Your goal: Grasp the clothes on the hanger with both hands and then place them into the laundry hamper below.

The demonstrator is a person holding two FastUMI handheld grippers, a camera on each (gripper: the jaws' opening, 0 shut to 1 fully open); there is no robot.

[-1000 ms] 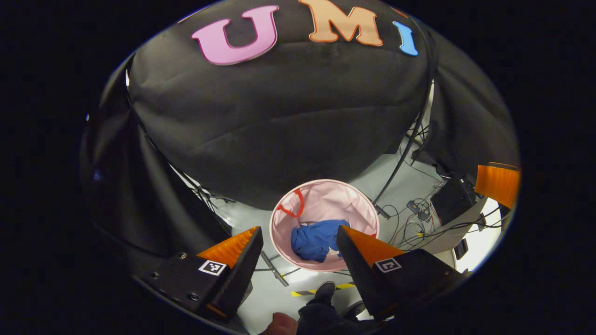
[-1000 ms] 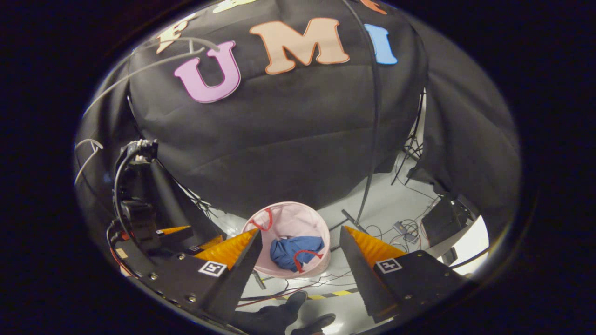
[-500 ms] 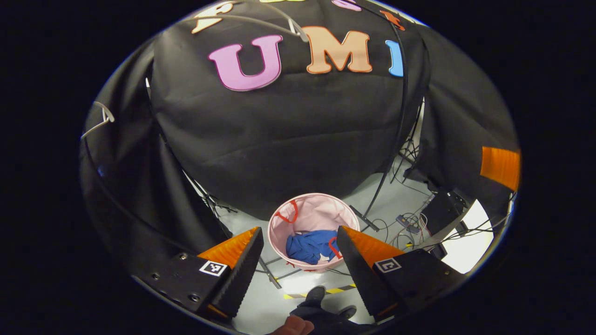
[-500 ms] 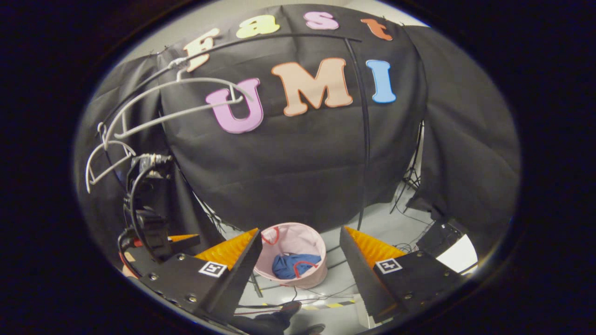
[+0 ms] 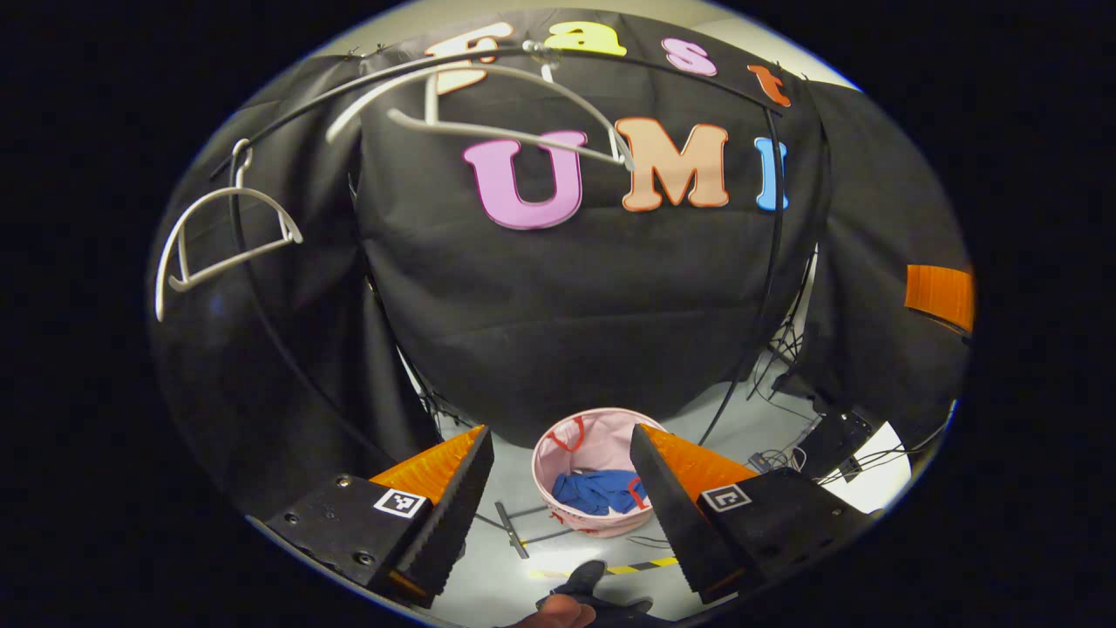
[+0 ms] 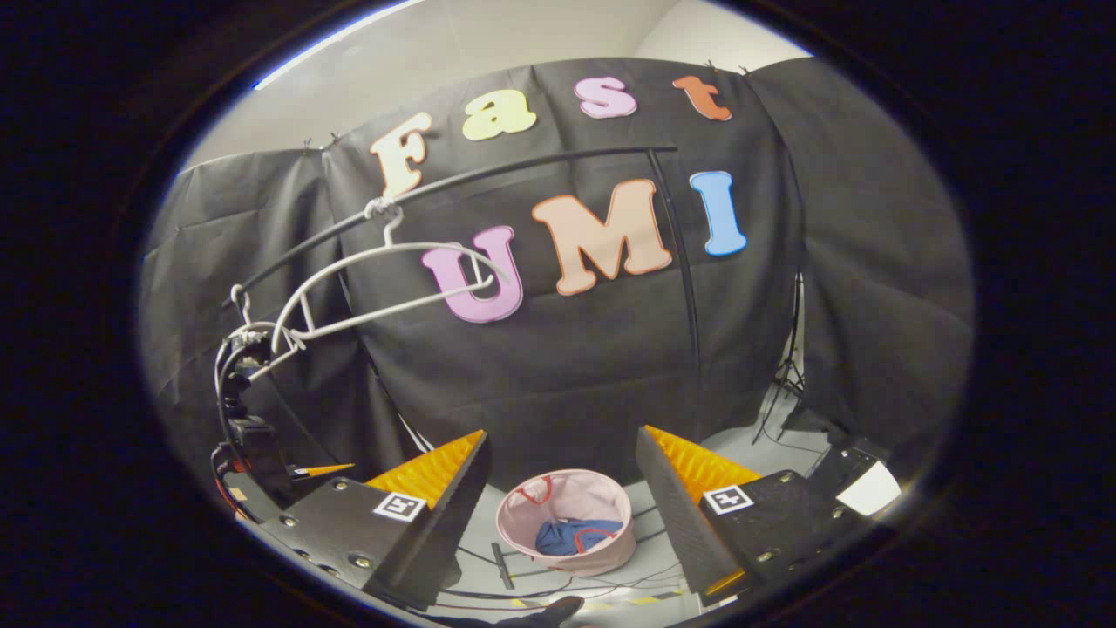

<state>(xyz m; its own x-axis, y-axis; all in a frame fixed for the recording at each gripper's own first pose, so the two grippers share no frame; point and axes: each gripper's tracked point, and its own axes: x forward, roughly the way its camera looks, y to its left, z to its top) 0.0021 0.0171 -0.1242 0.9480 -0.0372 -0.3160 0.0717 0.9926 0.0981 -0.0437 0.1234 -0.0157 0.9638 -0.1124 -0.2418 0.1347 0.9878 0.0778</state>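
Observation:
A blue garment [image 5: 600,491] lies crumpled inside the round pink laundry hamper [image 5: 558,443] on the floor; the right gripper view has the same blue garment [image 6: 568,535] in the pink hamper [image 6: 602,501]. Two bare white hangers hang from a black rail [image 5: 663,68]: one hanger [image 5: 497,105] near the top, another hanger [image 5: 222,240] at the left. My left gripper [image 5: 562,440] is open, high above the hamper, holding nothing. My right gripper [image 6: 562,440] is open and empty too. In the right gripper view a white hanger [image 6: 384,279] hangs from the rail [image 6: 523,170], and the other gripper [image 6: 253,427] is at the left.
The black garment rack's upright post [image 6: 689,288] runs down to feet on the pale floor [image 5: 514,567]. Cables and a black box [image 5: 833,432] lie at the right. A yellow-black tape strip [image 5: 623,569] and a person's shoe [image 5: 582,577] are near the hamper.
Both grippers have risen and tilted up: the hamper has shrunk and slid lower in both views, and the rail with its bare hangers has come into sight. Both stay open.

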